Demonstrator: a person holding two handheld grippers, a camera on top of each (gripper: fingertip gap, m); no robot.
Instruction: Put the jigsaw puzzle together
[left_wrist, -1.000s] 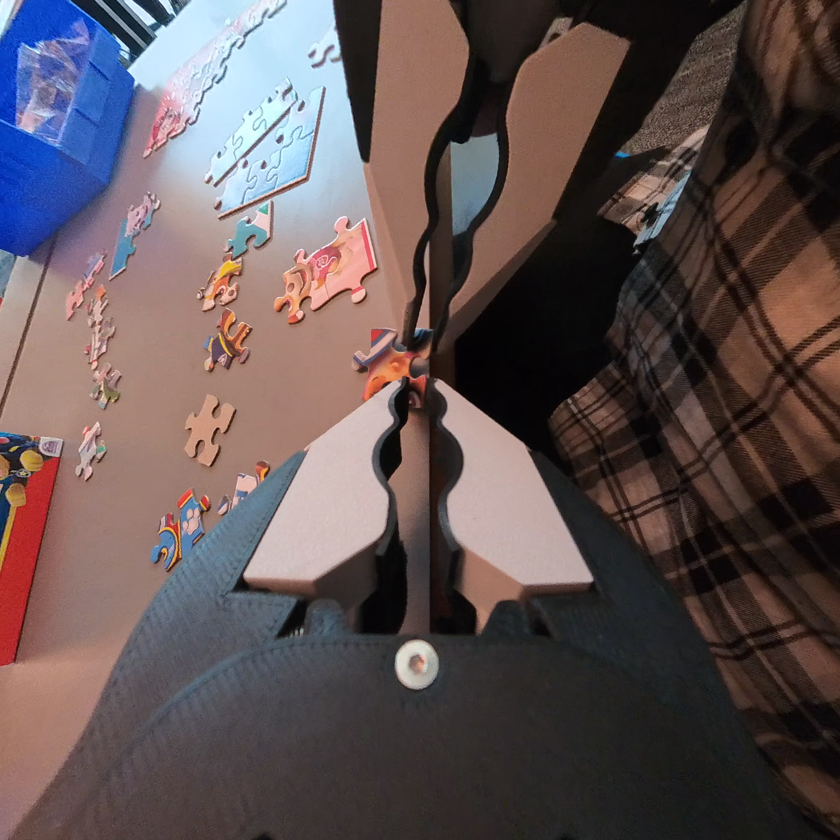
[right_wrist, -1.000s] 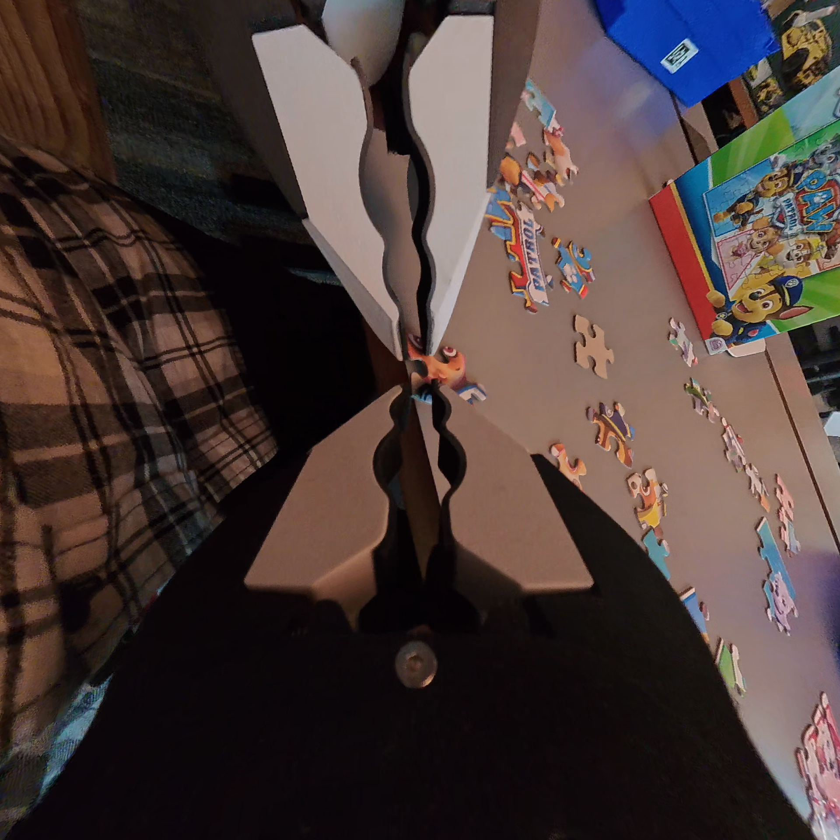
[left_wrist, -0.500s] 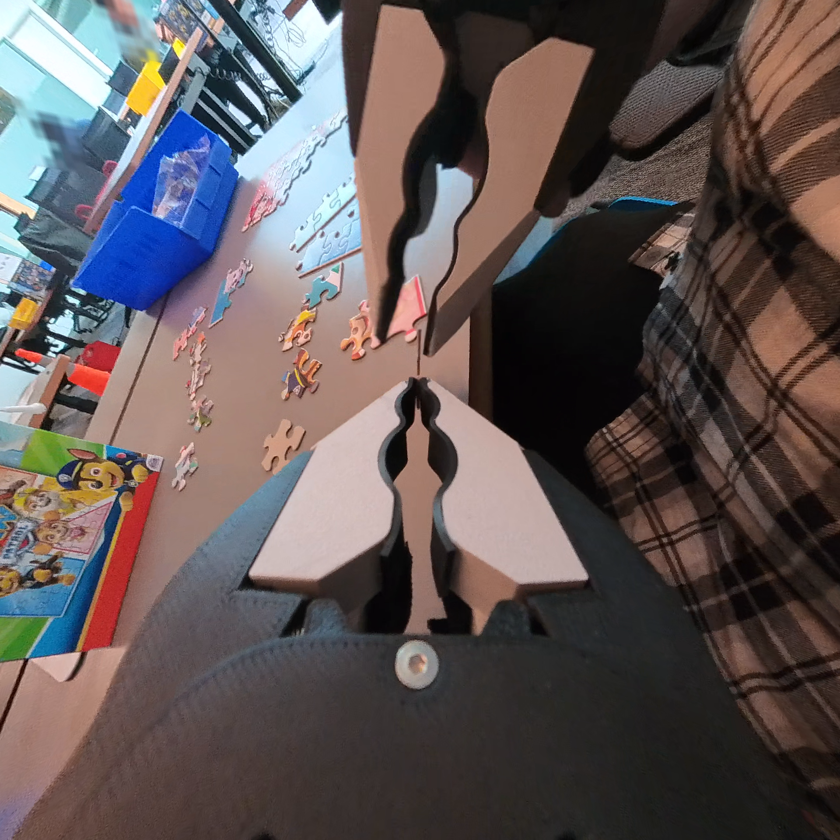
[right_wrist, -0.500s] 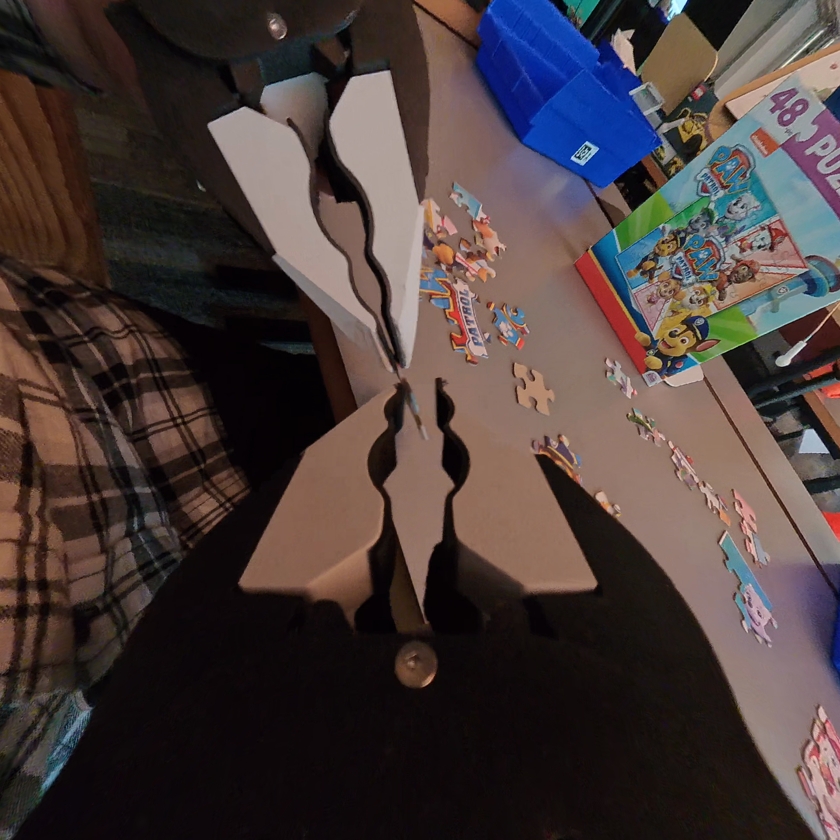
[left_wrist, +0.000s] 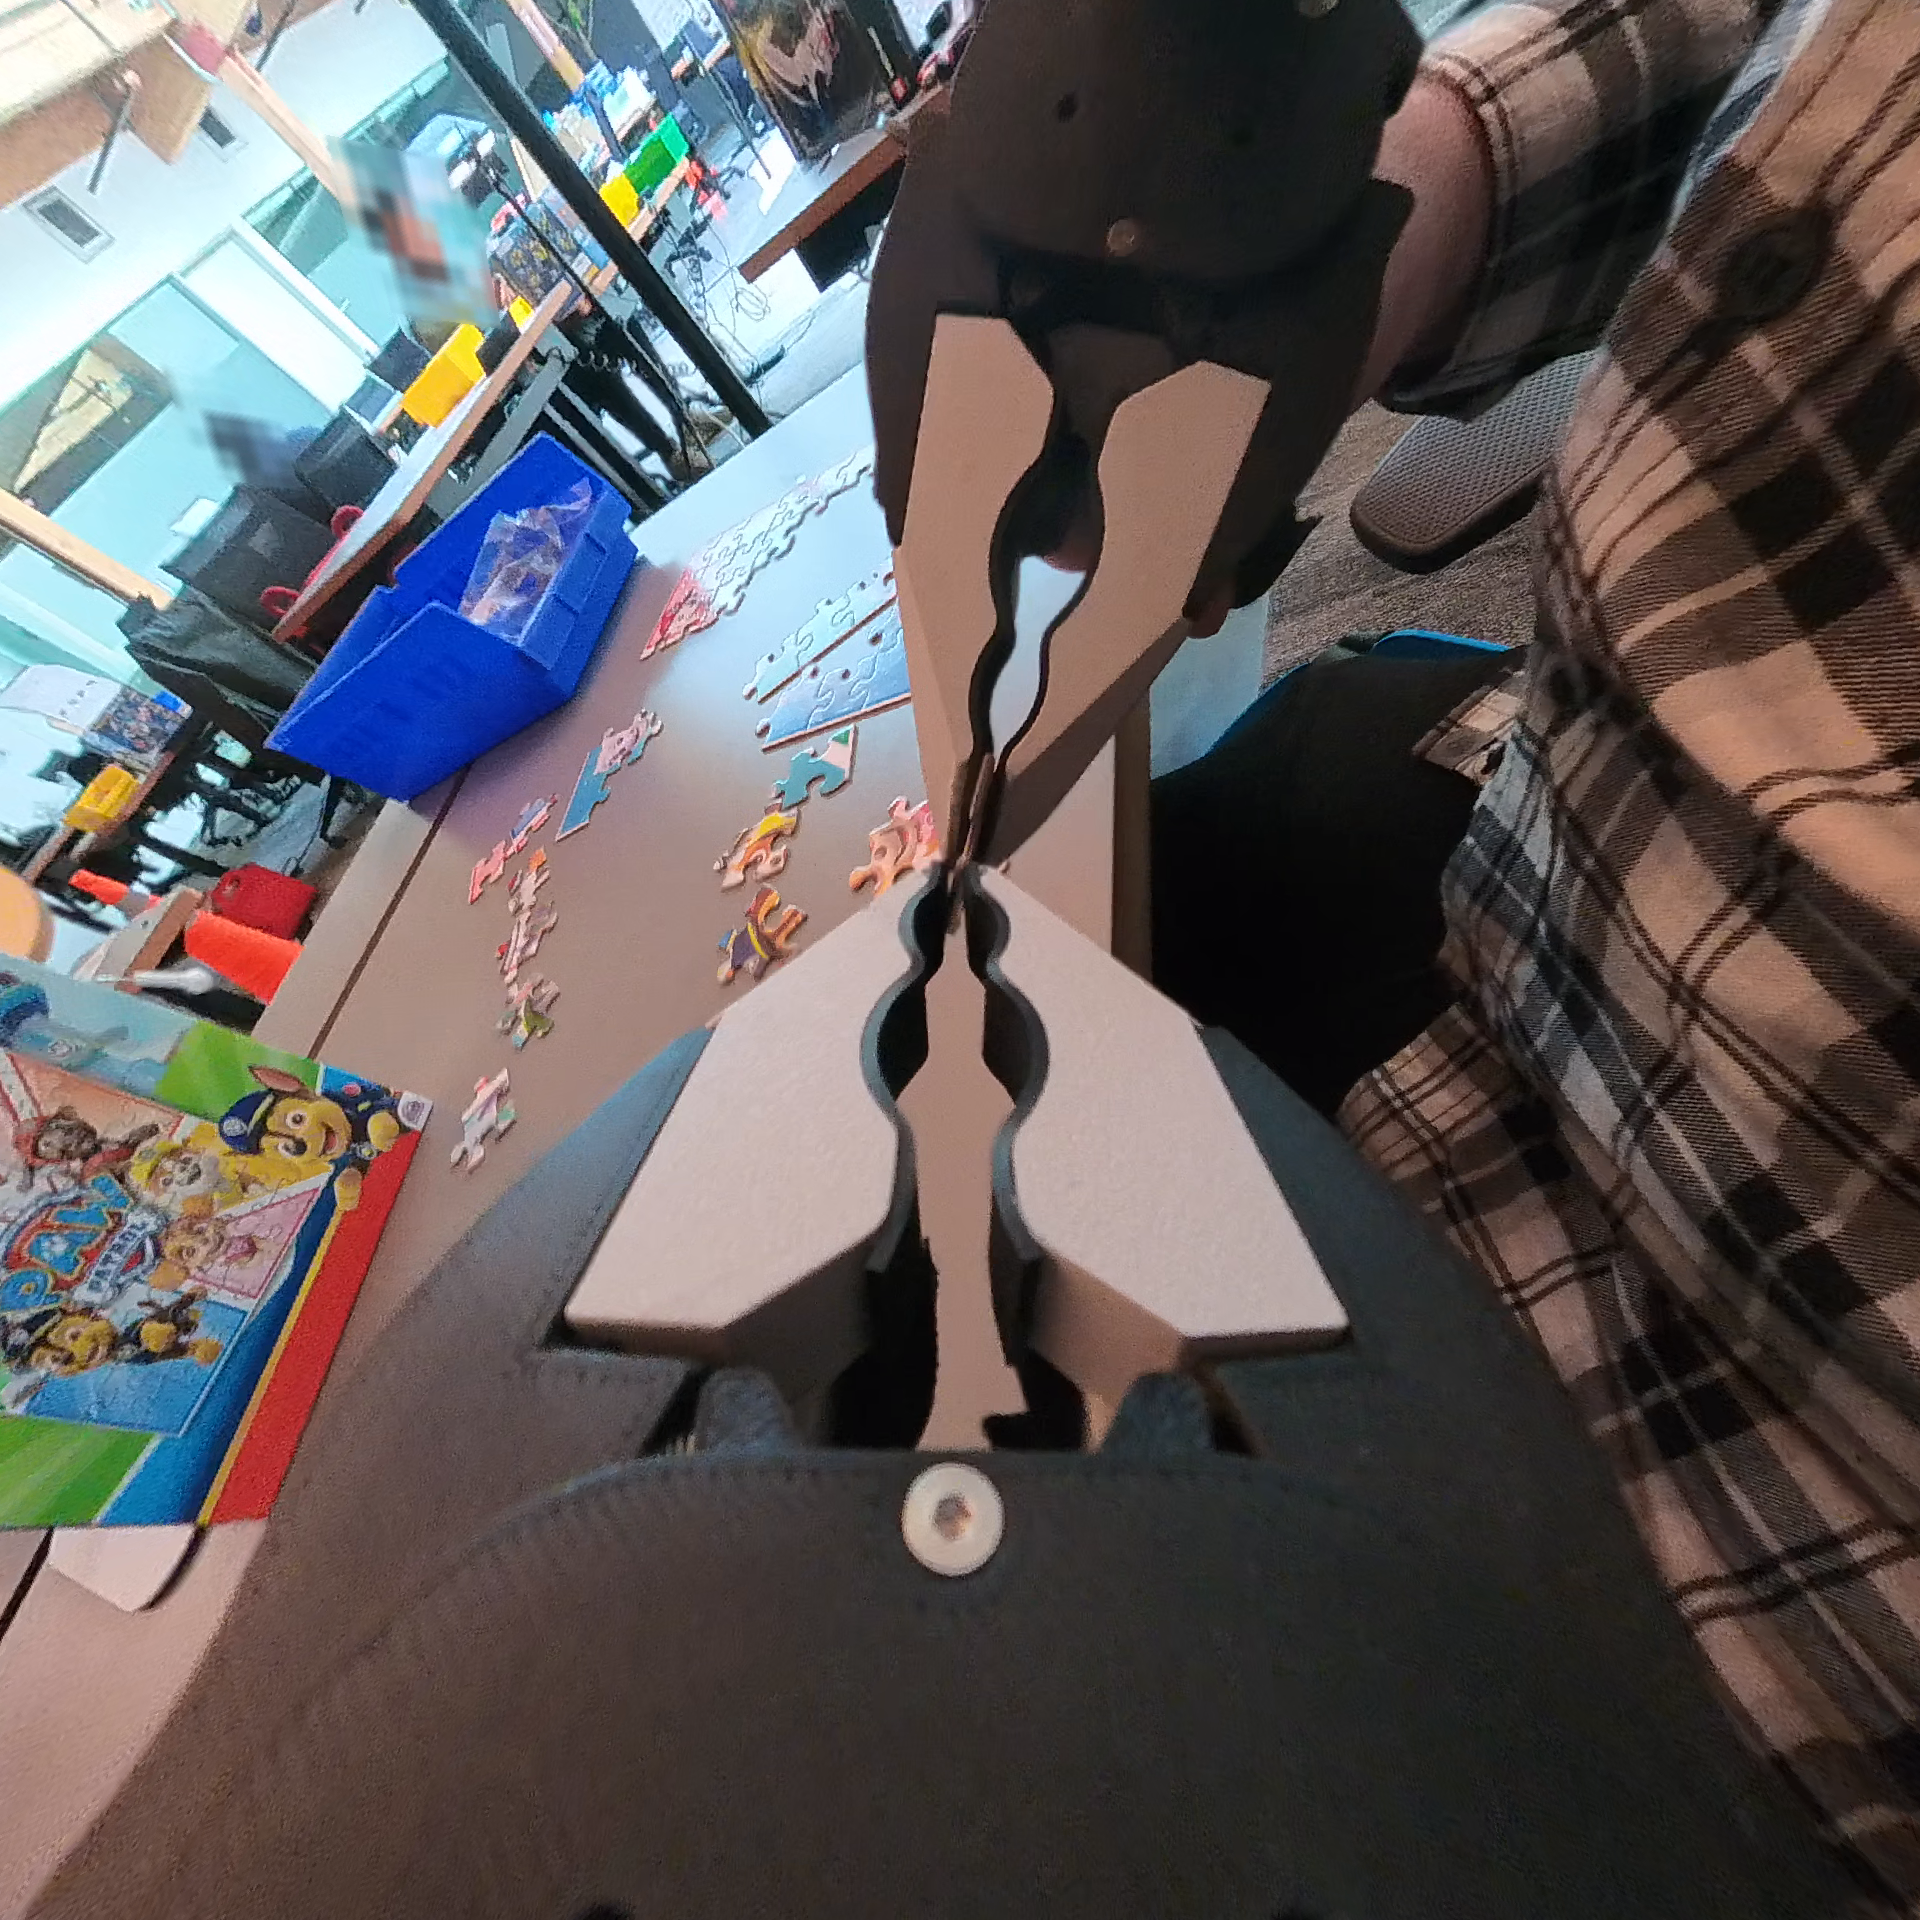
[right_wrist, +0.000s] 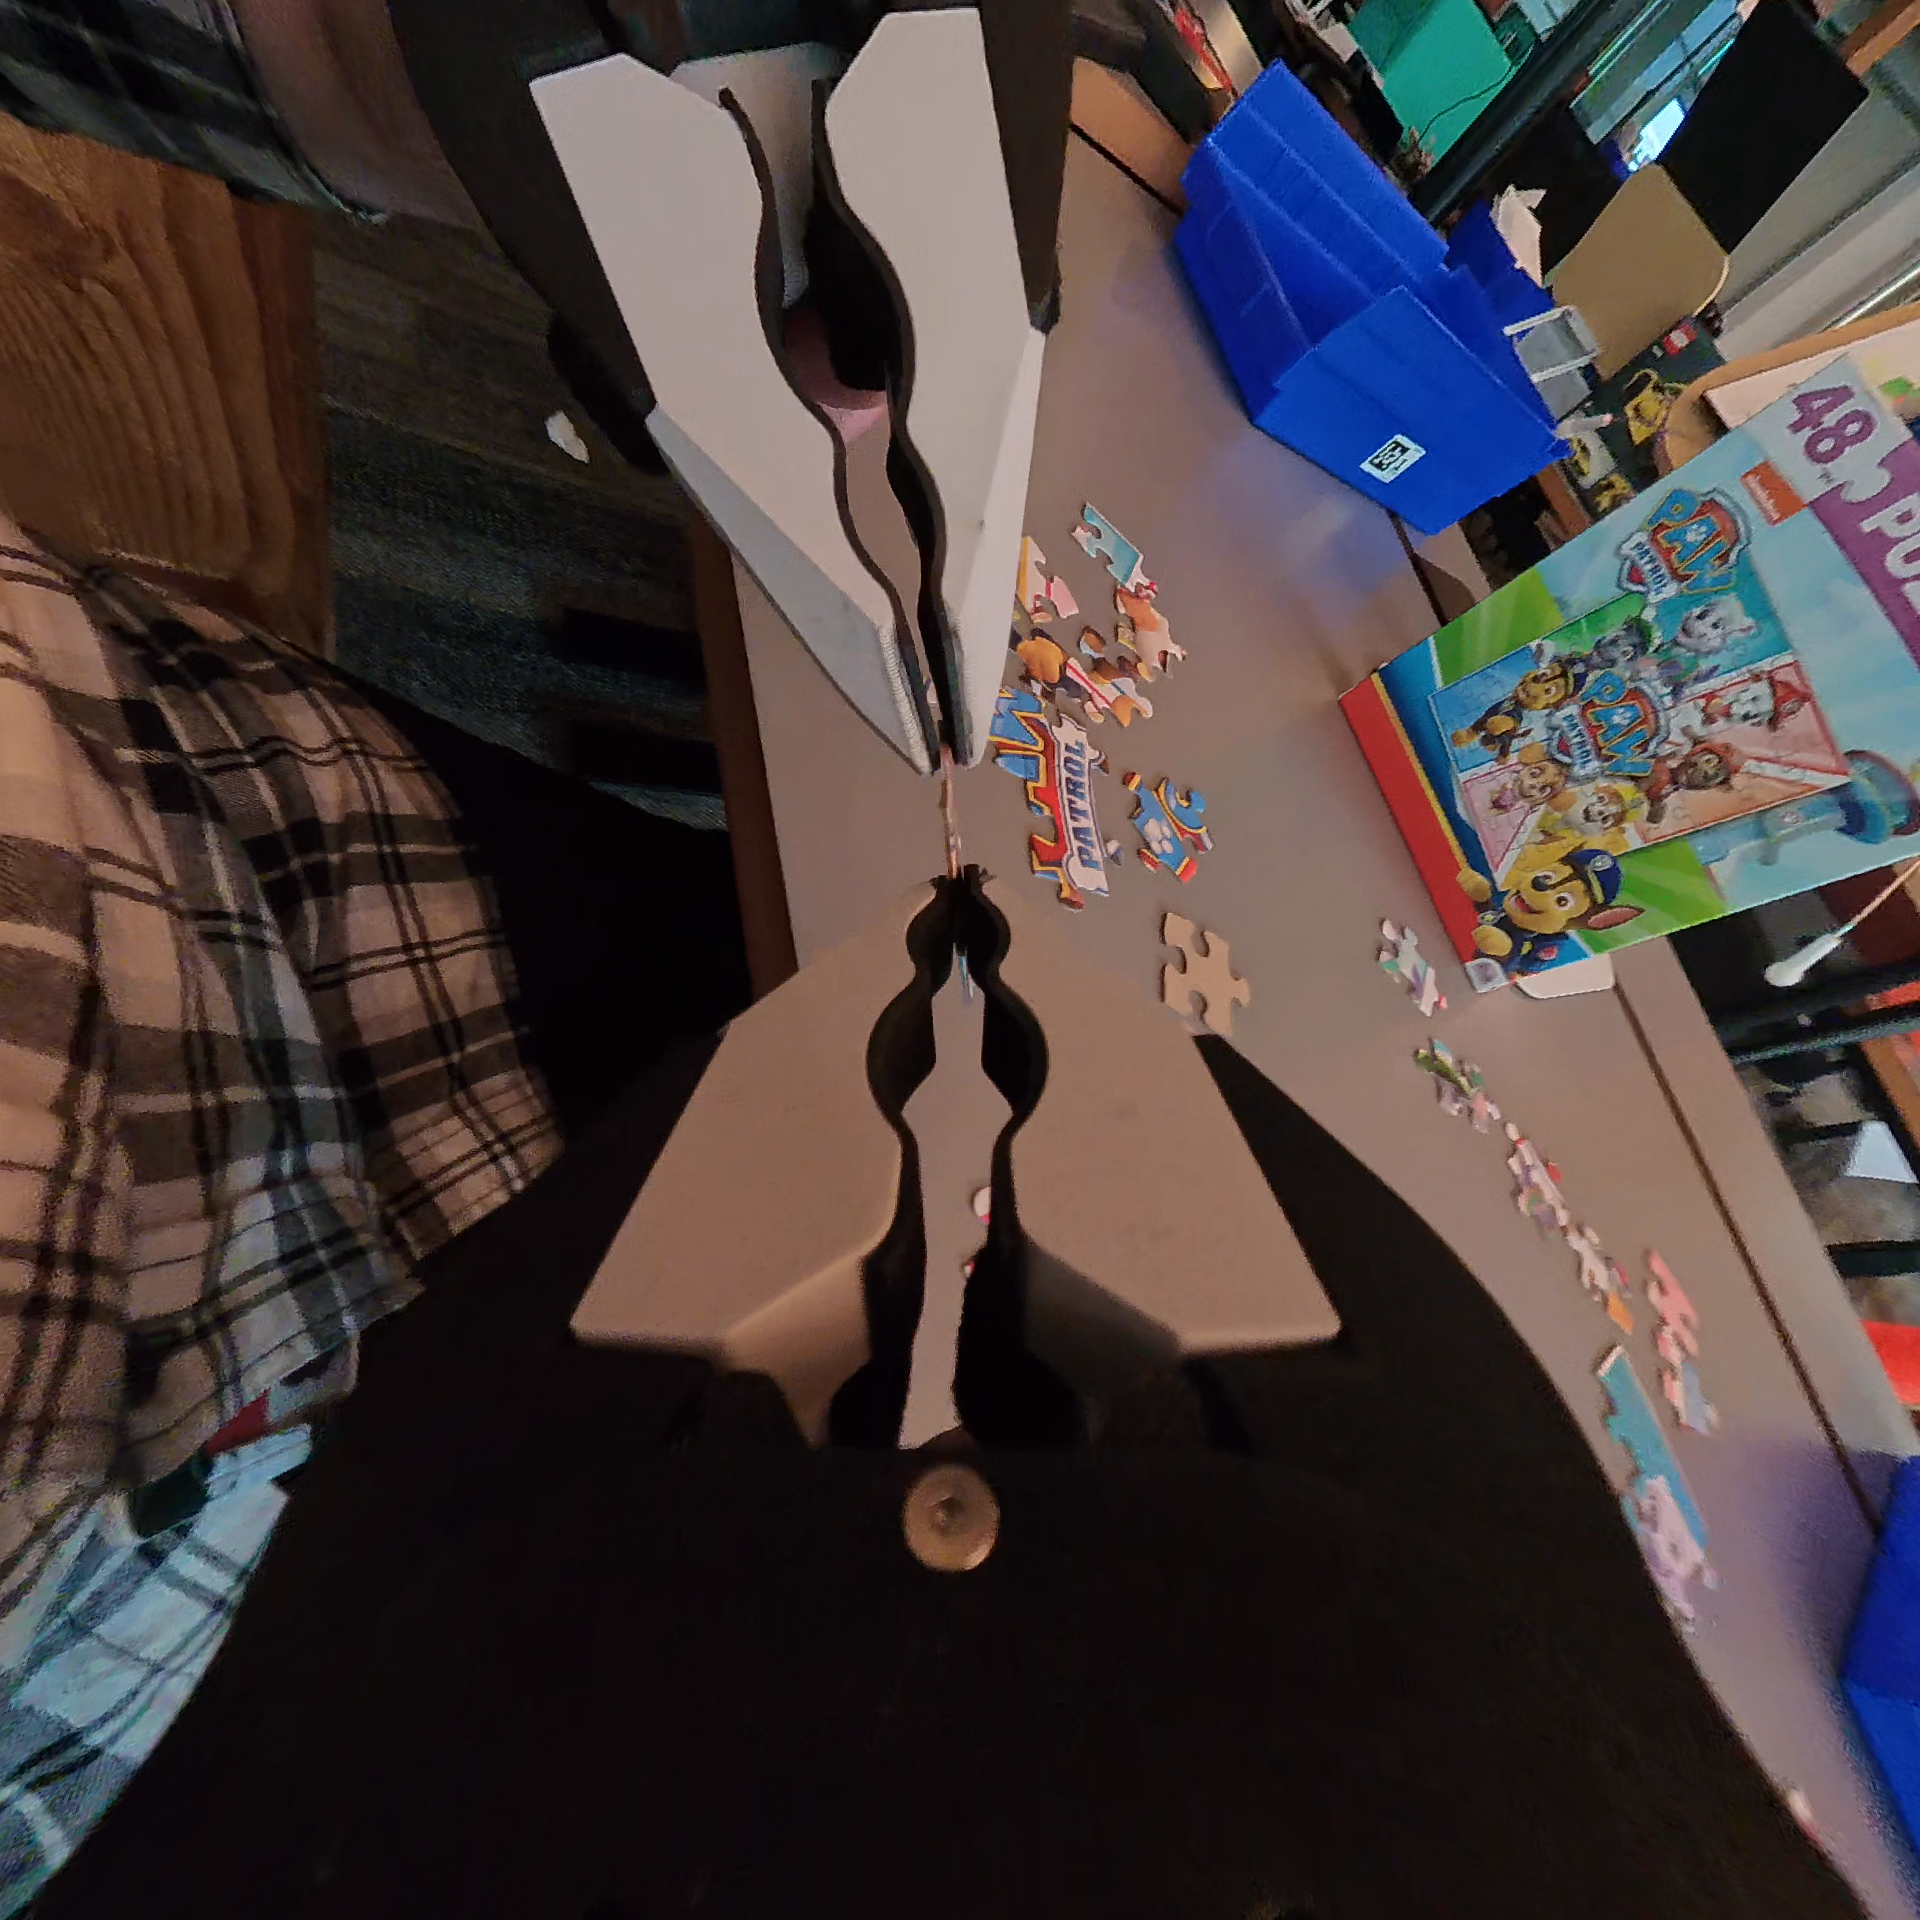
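Observation:
My left gripper and right gripper meet tip to tip above the near table edge. Both are shut on one small puzzle piece, seen edge-on as a thin strip between them. In the right wrist view the left gripper comes down from above; in the left wrist view the right gripper does the same. Loose colourful pieces lie on the grey table. A joined logo section and a face-down piece lie near the grippers.
A joined light-blue section lies farther along the table. The puzzle box lid and a blue bin stand at the far side. A person's plaid shirt is close beside the grippers, off the table edge. Both grippers' tips are close together, under 4 cm apart. The joined logo section is about equally far from each gripper, around 15 cm.
Both grippers have tilted up from the table, so more of the room shows. The piece has turned from face-on to edge-on. The right gripper opened half a second ago and is shut again.

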